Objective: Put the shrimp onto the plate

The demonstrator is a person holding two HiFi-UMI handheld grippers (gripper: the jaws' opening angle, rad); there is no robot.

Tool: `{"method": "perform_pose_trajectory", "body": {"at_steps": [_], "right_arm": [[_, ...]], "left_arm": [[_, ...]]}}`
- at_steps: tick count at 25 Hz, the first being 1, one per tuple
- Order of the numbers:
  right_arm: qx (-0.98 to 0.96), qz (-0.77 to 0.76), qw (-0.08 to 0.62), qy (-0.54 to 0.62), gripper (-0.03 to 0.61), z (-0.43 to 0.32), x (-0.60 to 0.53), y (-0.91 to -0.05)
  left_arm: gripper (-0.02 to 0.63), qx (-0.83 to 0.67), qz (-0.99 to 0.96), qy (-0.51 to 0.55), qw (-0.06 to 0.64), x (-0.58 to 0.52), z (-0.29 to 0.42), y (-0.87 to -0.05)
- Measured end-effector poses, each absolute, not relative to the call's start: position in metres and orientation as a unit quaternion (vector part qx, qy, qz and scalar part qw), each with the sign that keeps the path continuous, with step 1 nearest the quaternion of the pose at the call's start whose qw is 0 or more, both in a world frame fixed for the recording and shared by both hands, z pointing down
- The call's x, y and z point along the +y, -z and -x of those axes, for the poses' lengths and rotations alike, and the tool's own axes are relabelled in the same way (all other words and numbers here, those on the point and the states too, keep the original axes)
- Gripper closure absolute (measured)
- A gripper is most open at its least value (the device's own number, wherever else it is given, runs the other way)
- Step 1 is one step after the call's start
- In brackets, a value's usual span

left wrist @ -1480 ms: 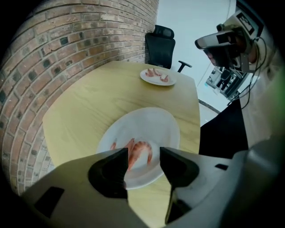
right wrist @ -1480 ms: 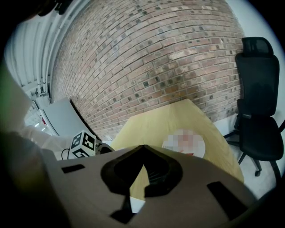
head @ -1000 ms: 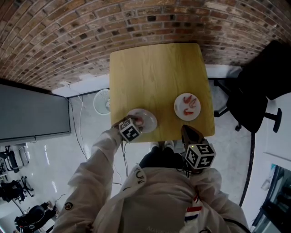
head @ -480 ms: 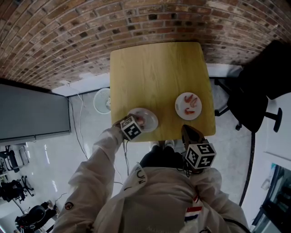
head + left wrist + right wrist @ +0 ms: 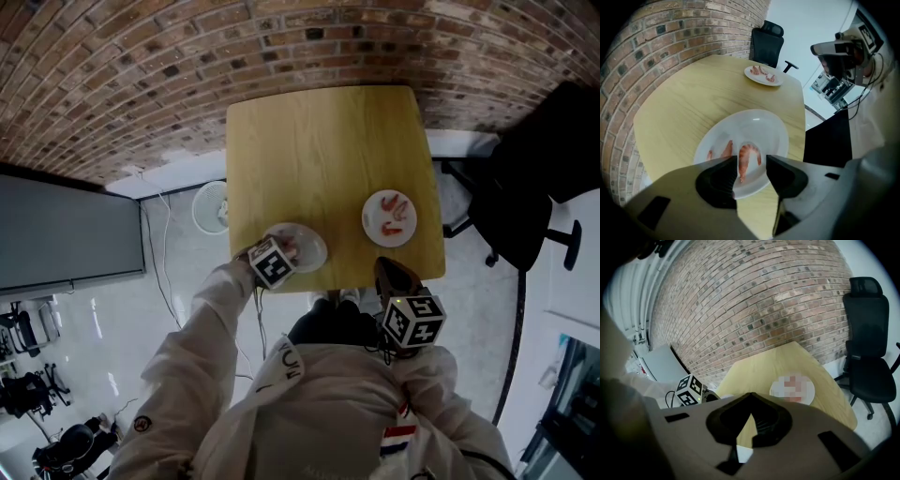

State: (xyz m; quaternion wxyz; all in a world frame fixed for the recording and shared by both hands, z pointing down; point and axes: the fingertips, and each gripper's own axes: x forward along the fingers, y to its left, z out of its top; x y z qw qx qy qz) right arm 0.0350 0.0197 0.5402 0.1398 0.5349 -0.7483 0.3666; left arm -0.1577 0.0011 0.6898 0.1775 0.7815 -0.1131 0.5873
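A curved red-brick wall (image 5: 281,47) backs a square bench of pale yellow wood (image 5: 319,150), and a black office chair (image 5: 867,333) stands off to one side.

Our left gripper (image 5: 751,165) points steeply down over the near round white plate (image 5: 764,126) at the bench's front edge. Its fingers (image 5: 717,176) are released and stand apart. Between them we see a curled orange shrimp (image 5: 749,153) lying on the plate, untouched by either finger. Our right gripper (image 5: 750,397) hangs off the front of the bench, fingers clenched tip to tip on nothing.

We judge the left gripper to be at a shrimp hand-off over this plate. We cannot tell whether the shrimp has been set down or is about to be taken. If it is a pick, the next move calls for lowering the fingers either side of the curled body and closing gently. If it is a drop, it calls for lifting straight up.

The count:
- one bench
- one chair
- two grippers
- two white plates

The near plate holds the curled shrimp, a straighter one (image 5: 727,149) beside it, and a pink sliver partly hidden behind the left finger. The far white plate (image 5: 372,225) carries at least two shrimp, and we cannot count them more exactly than that.
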Motion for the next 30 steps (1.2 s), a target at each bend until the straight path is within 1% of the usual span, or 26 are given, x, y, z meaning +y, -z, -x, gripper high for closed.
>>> {"method": "perform_pose_trajectory", "body": {"at_steps": [9, 15, 30], "right_arm": [[-0.744, -0.540, 0.137, -0.368, 0.555, -0.038, 0.021, -0.539], [-0.744, -0.541, 0.136, -0.367, 0.555, -0.039, 0.022, -0.539], [-0.743, -0.541, 0.137, -0.369, 0.555, -0.039, 0.021, -0.541]], "left_arm": [[0.422, -0.101, -0.777, -0.600, 0.164, -0.001, 0.156, -0.689], [0.422, -0.111, -0.777, -0.589, 0.194, 0.000, 0.157, -0.692], [0.420, -0.120, -0.765, -0.588, 0.234, 0.002, 0.166, -0.693]]}}
